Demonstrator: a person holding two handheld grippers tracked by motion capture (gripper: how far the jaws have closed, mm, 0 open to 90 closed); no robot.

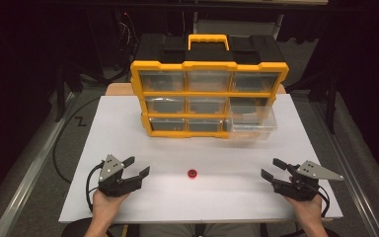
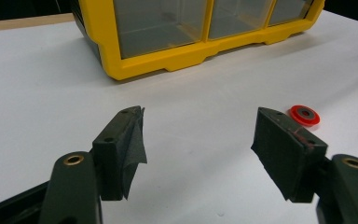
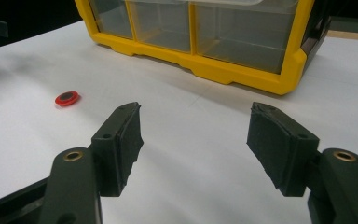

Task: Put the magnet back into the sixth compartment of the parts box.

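Note:
A small red disc with a dark centre lies on the white table between the two hands; it is also in the left gripper view and the right gripper view. My left gripper rests near the front left, open, with nothing between its jaws. My right gripper sits at the front right, open and empty too. Behind the disc stands a yellow-and-black drawer cabinet with clear drawers; its bottom-right drawer is pulled out.
The cabinet takes up the back middle of the table. Dark floor and metal rails run along both sides of the table.

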